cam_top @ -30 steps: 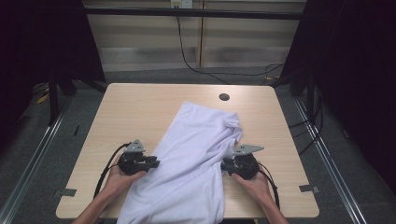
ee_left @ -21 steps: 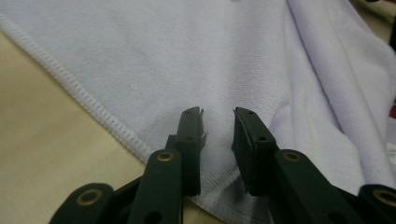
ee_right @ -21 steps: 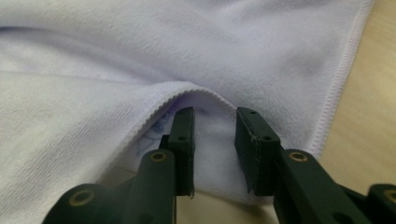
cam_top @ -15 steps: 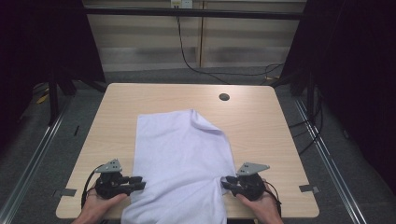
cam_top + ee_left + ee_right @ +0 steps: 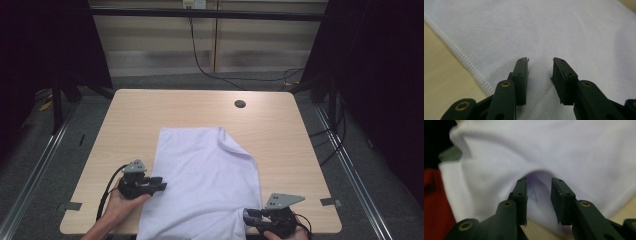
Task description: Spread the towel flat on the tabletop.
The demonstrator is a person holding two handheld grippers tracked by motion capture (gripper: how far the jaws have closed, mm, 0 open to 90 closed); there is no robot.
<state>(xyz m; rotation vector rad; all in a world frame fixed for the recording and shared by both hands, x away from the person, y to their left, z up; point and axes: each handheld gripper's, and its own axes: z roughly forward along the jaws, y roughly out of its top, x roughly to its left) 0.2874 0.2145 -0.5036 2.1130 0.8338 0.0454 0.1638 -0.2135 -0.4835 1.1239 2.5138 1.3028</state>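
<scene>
A white cloth lies spread on the wooden table, its near end hanging over the front edge and its far right corner folded over. My left gripper sits at the cloth's left hem, jaws apart. From the left gripper view, the left gripper hovers just over the flat cloth, nothing pinched. My right gripper is at the cloth's near right corner by the table edge. Seen close up, the right gripper stands open with a puckered fold of cloth bulging between its jaws.
A round cable hole sits near the table's far edge. Bare wood lies right of the cloth. Metal rails run along the floor beside the table. Something red shows below the cloth's overhang.
The cloth went from a bunched diagonal heap to a flat sheet pulled toward the near edge. Both grippers drew back with it, and their jaws now stand apart.
</scene>
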